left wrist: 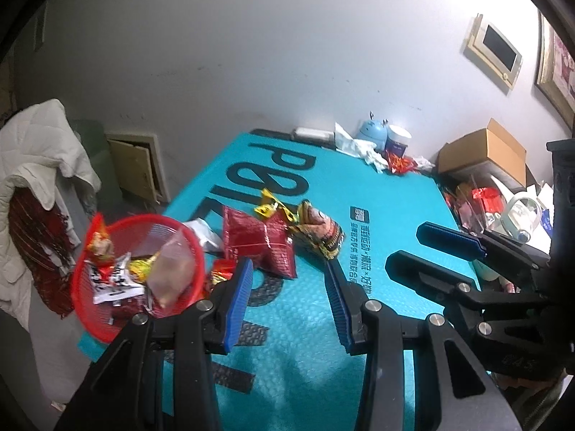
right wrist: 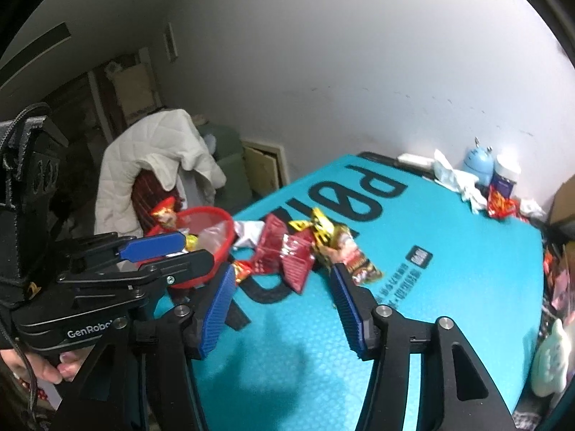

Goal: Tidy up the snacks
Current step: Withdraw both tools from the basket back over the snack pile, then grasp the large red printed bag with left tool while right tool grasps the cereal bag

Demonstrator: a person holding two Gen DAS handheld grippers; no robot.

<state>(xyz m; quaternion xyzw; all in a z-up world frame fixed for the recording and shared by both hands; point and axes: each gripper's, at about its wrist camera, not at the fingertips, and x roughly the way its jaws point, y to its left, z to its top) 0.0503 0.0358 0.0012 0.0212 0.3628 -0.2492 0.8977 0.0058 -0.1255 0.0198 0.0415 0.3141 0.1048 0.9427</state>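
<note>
L gripper point(left wrist: 285, 269) and R gripper point(right wrist: 282, 274) both hover over teal bubble-wrap mat point(left wrist: 305, 323), jaws apart, nothing between pads. Red plastic mesh basket point(left wrist: 118, 287) w/ several packets sits at mat's left edge. Crinkly red foil snack bag point(left wrist: 262, 240) and brown-yellow wrapper point(left wrist: 320, 230) lie loose just beside the basket.

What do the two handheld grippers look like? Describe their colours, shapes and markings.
The left gripper and right gripper are alike: black angular linkage arms with round silver pivot pins and long flat fingers faced with ribbed blue pads. The right wrist view shows white "GenRobo" lettering on the left gripper's black body and a thin dark cable beside the hand gripping it.
</note>
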